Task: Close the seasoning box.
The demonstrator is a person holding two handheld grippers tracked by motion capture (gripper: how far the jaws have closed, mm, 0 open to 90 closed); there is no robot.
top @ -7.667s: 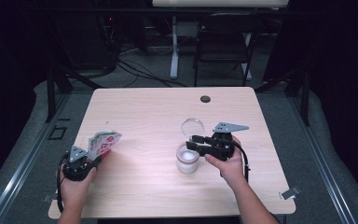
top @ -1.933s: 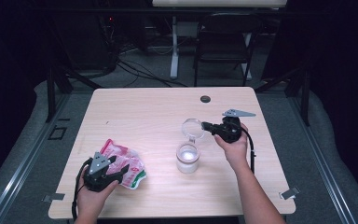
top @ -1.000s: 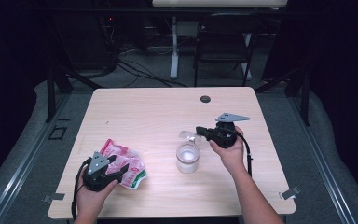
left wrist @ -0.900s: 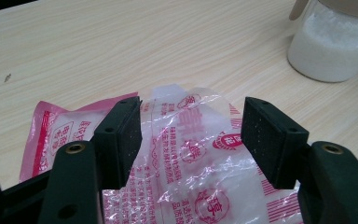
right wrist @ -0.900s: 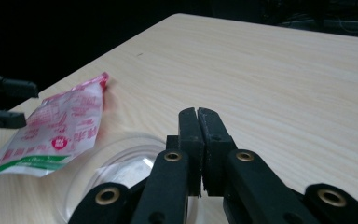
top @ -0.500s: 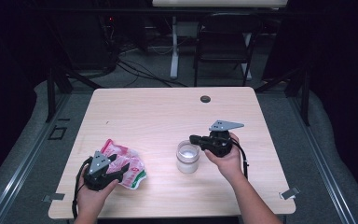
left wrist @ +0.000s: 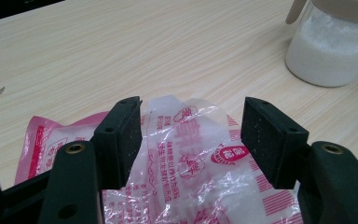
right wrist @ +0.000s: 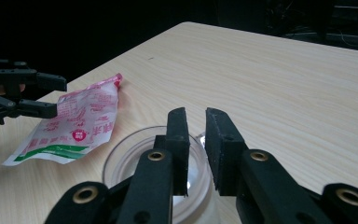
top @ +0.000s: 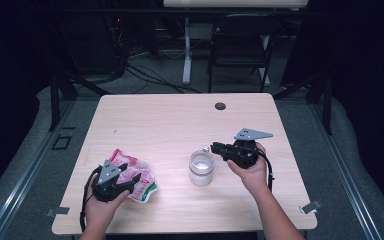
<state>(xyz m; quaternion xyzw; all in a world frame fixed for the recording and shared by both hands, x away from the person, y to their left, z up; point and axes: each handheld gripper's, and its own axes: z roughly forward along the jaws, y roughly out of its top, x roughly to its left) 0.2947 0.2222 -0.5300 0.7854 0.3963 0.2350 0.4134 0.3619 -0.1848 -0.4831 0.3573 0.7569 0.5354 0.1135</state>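
Observation:
A clear jar [top: 201,170] of white grains [left wrist: 335,46] stands right of the table's middle with its clear lid [right wrist: 130,163] on top. My right gripper [top: 215,147] reaches in from the right, and its jaws [right wrist: 196,135] are nearly together on the lid's small tab at the rim. A crumpled pink and clear plastic bag [top: 137,177] lies flat at the front left. My left gripper [top: 130,175] hovers low over the bag [left wrist: 191,154], open [left wrist: 191,128], with its pads [left wrist: 126,135] apart on either side of a raised fold. The bag [right wrist: 74,126] and left gripper [right wrist: 51,95] also show beyond the jar.
A small black grommet [top: 220,106] sits in the wooden tabletop [top: 160,125] near its far edge. A dark chair [top: 240,45] and cables stand on the floor beyond the table.
My right gripper has carried the lid from up and right of the jar down onto its mouth. The left gripper, which earlier held the bag farther left, now stays open over it.

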